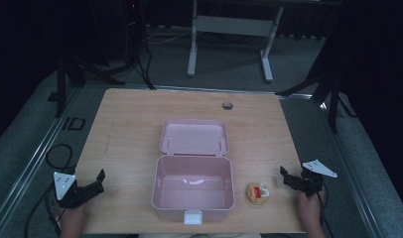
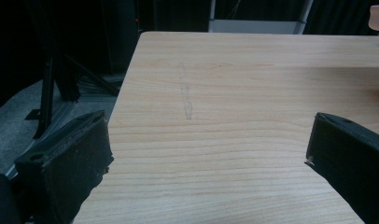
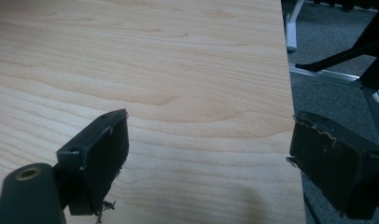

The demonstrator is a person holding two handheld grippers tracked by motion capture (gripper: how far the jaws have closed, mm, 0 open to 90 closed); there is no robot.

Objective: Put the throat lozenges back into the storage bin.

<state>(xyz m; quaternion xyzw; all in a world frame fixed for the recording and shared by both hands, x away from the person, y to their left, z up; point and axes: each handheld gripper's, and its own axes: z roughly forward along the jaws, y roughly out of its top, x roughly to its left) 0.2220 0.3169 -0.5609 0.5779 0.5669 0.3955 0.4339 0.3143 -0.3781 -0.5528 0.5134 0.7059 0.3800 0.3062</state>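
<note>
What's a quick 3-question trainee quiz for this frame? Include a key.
1. True or false: the pink box has its lid shut.
2. Which gripper is nearer the round yellow container: A) left gripper B) right gripper?
3. Fill in: the wooden table has a small round ____ near its far edge.

Key
1. False: the lid is open, lying back on the far side, and the box looks empty.
2. B: the container sits between the box and the right gripper.
3. Hole.

Desk frame (image 1: pixel 229 25) behind wood table (image 1: pixel 125 119).
</note>
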